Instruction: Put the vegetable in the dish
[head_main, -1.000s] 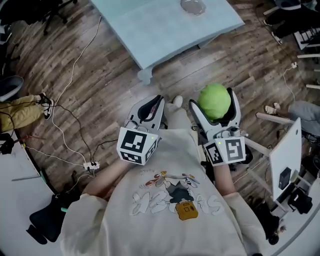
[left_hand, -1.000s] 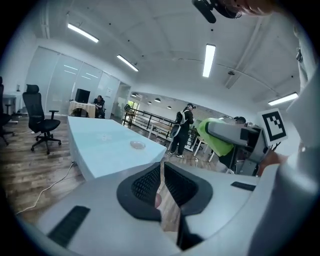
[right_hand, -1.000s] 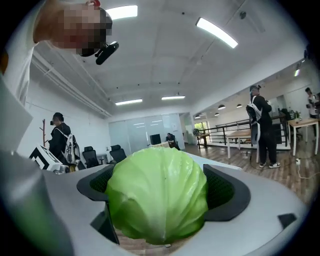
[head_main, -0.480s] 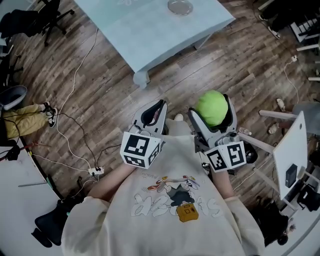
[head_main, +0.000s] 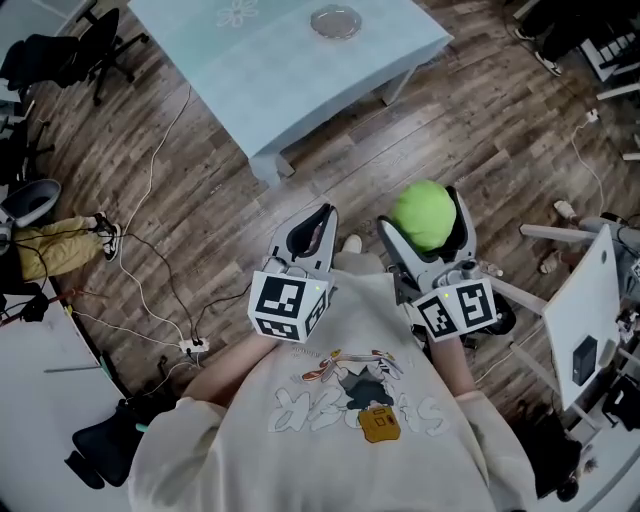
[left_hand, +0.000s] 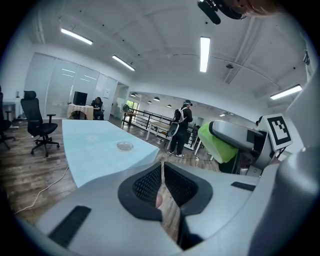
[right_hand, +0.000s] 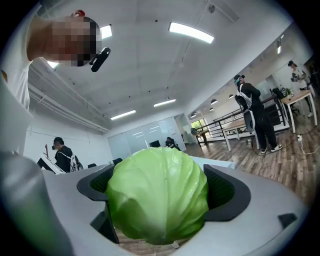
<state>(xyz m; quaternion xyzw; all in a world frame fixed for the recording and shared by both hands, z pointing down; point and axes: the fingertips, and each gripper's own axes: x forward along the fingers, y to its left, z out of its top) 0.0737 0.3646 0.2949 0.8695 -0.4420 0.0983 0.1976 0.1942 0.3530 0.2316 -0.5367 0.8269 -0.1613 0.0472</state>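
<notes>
A round green cabbage (head_main: 424, 213) (right_hand: 157, 194) sits between the jaws of my right gripper (head_main: 424, 225), which is shut on it and held at chest height over the wooden floor. My left gripper (head_main: 308, 228) (left_hand: 162, 180) is beside it, jaws nearly together with nothing between them. A small clear glass dish (head_main: 335, 21) (left_hand: 124, 146) rests on the pale blue table (head_main: 290, 70) well ahead of both grippers. The cabbage (left_hand: 222, 145) also shows at the right of the left gripper view.
Cables (head_main: 150, 250) and a power strip (head_main: 190, 346) lie on the floor to the left. Black office chairs (head_main: 70, 55) stand beyond the table's left end. A white stand (head_main: 580, 320) is at the right. People (left_hand: 181, 127) stand far back in the room.
The table and the dish have slid lower and leftward in the head view, more of the tabletop showing. Both grippers keep their pose, the cabbage still held.
</notes>
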